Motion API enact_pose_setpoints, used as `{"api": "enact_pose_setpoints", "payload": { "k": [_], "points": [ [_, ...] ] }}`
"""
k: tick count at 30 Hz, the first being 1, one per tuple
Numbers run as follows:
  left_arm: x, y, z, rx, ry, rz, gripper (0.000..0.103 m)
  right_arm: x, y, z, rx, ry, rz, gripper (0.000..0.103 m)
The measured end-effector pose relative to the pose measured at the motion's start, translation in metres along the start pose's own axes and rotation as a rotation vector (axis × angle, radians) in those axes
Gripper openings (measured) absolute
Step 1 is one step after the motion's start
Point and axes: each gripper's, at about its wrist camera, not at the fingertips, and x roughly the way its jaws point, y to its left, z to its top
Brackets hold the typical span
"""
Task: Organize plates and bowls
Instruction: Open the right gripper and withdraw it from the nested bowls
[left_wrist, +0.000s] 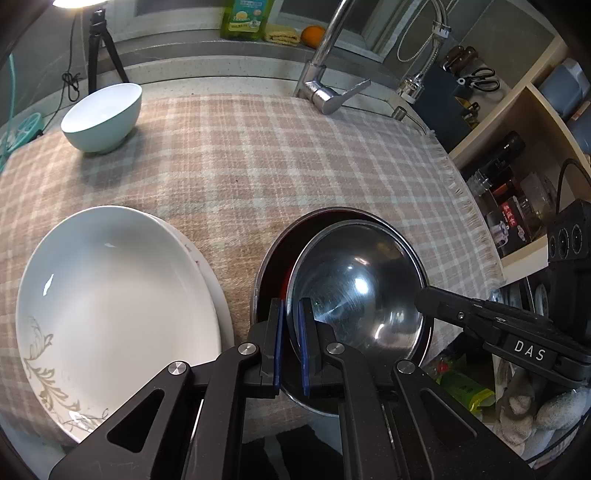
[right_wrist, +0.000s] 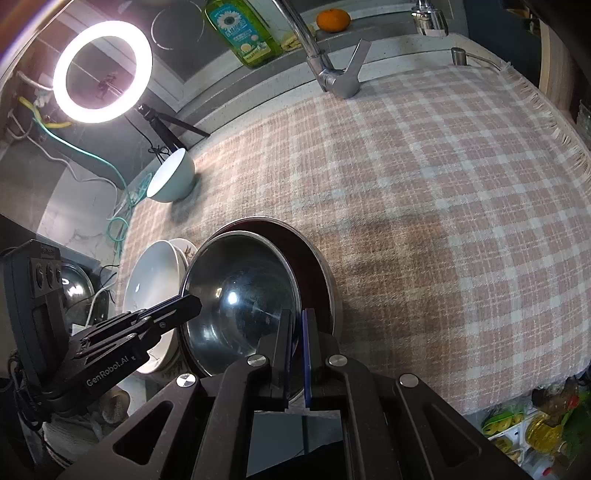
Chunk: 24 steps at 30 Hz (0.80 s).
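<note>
Steel bowl (left_wrist: 358, 284), round, glossy, checked cloth (left_wrist: 258, 155)

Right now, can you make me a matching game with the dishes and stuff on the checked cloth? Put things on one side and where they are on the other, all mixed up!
Things:
1. pale green bowl
2. steel bowl
3. white plate
4. orange

Places or states:
A. on the ledge behind the tap
B. gripped at its rim by both tools, sitting inside a dark red bowl
C. alone at the far corner of the cloth, near the tripod
D. stacked on another plate, beside the steel bowl

Pairs: 1-C, 2-B, 3-D, 4-A
</note>
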Motion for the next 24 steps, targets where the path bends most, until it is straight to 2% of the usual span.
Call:
{"api": "enact_pose_setpoints", "payload": {
  "k": [24],
  "points": [
    [0.0063, -0.0011, 0.0015, 0.025, 0.021, 0.002, 0.006, 0.008, 0.0038, 0.0019, -0.028, 0.026, -0.06, 0.007]
  ]
}}
